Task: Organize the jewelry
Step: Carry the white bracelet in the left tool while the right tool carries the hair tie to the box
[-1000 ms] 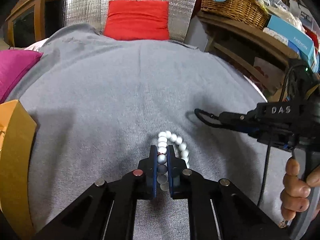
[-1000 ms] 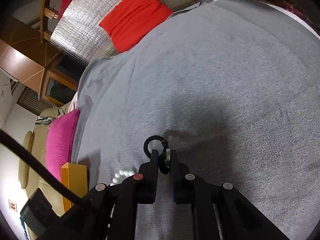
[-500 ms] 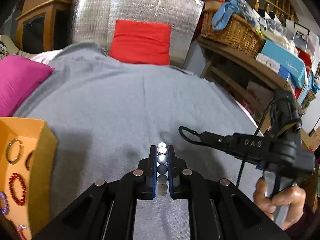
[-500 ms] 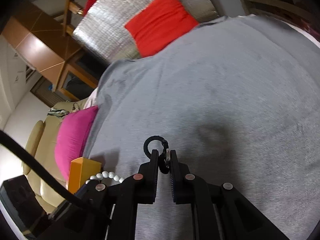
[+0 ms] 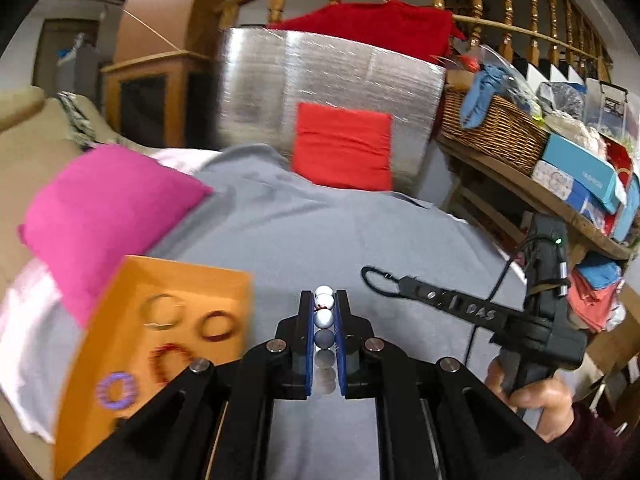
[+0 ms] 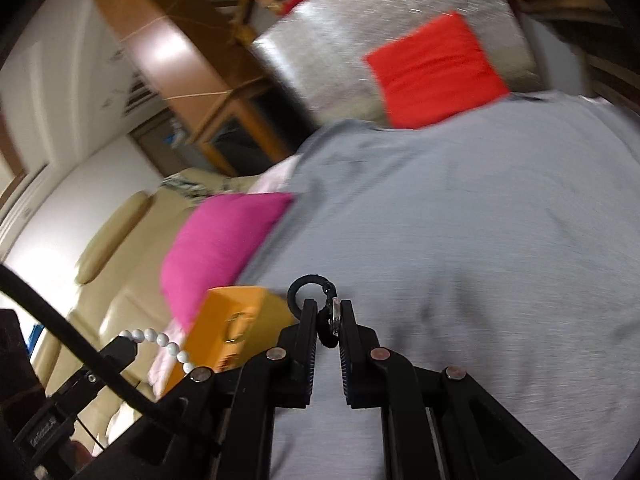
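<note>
My left gripper point(image 5: 324, 304) is shut on a white bead bracelet point(image 5: 323, 318), held above the grey blanket point(image 5: 320, 236). The same white bead bracelet point(image 6: 160, 340) hangs from it in the right wrist view. My right gripper point(image 6: 328, 312) is shut on a black ring bracelet point(image 6: 306, 292) with a small silver piece; the loop sticks out past the fingertips. That right gripper point(image 5: 396, 282) shows to the right in the left wrist view. An orange jewelry box point(image 5: 120, 292) sits open at lower left, holding several bracelets, among them a purple one point(image 5: 116, 390) and a red one point(image 5: 170, 360).
A pink cushion point(image 5: 104, 216) lies beside the box, a red cushion point(image 5: 342, 146) at the far end against a silver padded panel. Shelves with a wicker basket point(image 5: 492, 132) and boxes stand along the right. A person's hand point(image 5: 536, 400) holds the right gripper's handle.
Both grippers have risen off the blanket with their bracelets. The white beads left the cloth. The orange box has come into fuller view at left, and the right view has rolled.
</note>
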Demonstrator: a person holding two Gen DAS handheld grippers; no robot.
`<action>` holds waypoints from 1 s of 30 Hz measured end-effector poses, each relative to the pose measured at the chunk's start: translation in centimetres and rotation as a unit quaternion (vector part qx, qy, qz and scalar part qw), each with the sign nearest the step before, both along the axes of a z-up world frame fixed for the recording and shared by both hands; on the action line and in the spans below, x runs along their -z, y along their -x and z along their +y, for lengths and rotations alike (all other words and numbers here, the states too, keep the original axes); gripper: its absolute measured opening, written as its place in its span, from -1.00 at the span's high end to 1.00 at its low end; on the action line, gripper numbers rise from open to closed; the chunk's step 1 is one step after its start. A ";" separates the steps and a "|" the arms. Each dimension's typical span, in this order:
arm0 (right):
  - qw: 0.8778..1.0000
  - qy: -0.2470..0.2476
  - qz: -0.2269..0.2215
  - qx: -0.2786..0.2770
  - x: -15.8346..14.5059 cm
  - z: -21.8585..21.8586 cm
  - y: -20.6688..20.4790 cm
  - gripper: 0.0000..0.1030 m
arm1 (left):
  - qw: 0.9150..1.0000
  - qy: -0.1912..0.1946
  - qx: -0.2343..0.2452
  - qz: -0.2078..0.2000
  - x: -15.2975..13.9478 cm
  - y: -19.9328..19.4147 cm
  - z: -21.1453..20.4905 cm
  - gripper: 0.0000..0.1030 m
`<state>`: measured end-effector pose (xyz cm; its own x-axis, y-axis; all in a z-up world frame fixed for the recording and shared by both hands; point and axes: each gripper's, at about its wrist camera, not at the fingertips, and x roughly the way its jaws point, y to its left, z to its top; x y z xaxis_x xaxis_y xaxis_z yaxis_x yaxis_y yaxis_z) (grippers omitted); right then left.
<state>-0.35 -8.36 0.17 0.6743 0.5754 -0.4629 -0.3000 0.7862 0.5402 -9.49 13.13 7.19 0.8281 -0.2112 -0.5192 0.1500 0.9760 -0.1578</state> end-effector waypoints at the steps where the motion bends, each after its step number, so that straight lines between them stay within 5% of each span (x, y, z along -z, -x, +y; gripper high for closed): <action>1: 1.000 -0.003 -0.008 -0.016 -0.4 1.2 0.4 0.77 | 1.000 -0.005 -0.010 0.000 -0.3 0.9 1.1 0.82; 10: 0.985 -0.007 -0.039 -0.169 -1.8 10.7 4.3 0.77 | 0.995 -0.044 -0.091 0.025 0.0 7.1 9.3 0.82; 21: 0.939 0.123 -0.080 -0.312 1.6 19.7 10.1 0.77 | 0.984 -0.049 -0.126 0.117 6.9 8.4 13.5 0.82; 30: 0.919 0.135 -0.038 -0.369 5.2 23.7 10.6 0.77 | 0.978 -0.029 -0.131 0.162 10.5 8.2 14.9 0.82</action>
<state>-10.96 15.35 -5.06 0.1824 0.7596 -0.6243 -0.8343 0.4556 0.3105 -17.64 28.04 -3.28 0.6395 0.0248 -0.7684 -0.1559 0.9829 -0.0981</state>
